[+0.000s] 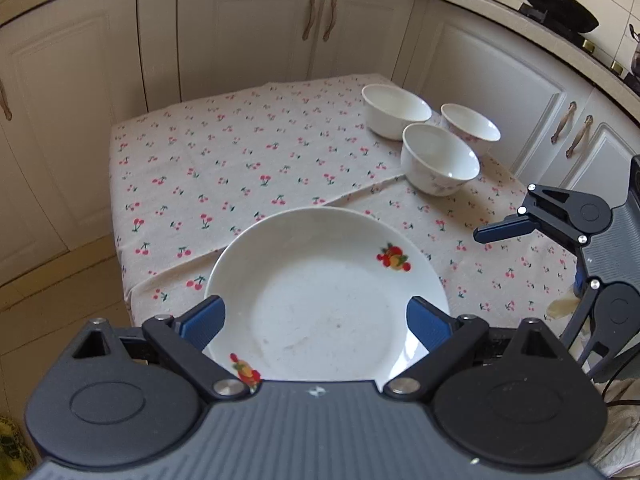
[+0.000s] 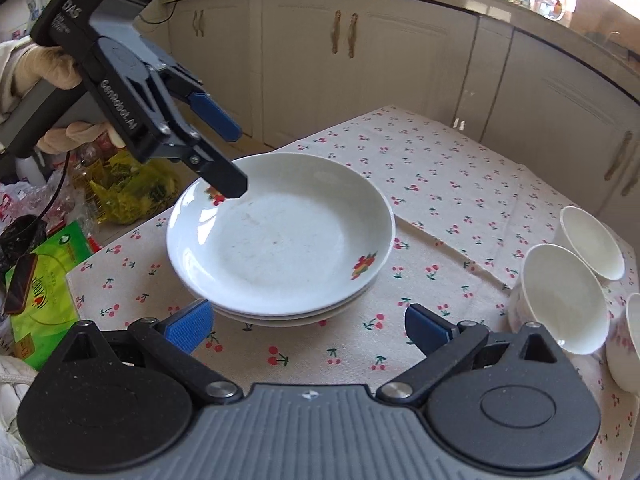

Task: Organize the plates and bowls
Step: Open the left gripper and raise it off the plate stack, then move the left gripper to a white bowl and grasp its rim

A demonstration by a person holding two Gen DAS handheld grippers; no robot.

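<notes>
A stack of white plates with fruit prints (image 2: 280, 240) sits on the cherry-print tablecloth (image 2: 440, 184); the top plate also shows in the left wrist view (image 1: 328, 296). My left gripper (image 1: 316, 320) is open just above the plate's near rim, touching nothing; the right wrist view shows it (image 2: 236, 160) over the plate's far-left rim. My right gripper (image 2: 308, 328) is open and empty, in front of the stack. Three white bowls (image 1: 440, 160) stand separately at the table's right side, also visible in the right wrist view (image 2: 564, 296).
Cream kitchen cabinets (image 1: 256, 32) surround the table. A black wok (image 1: 560, 8) sits on the stove at back right. Bags and a green packet (image 2: 44, 292) lie left of the table. The far left of the tablecloth (image 1: 192, 160) is bare.
</notes>
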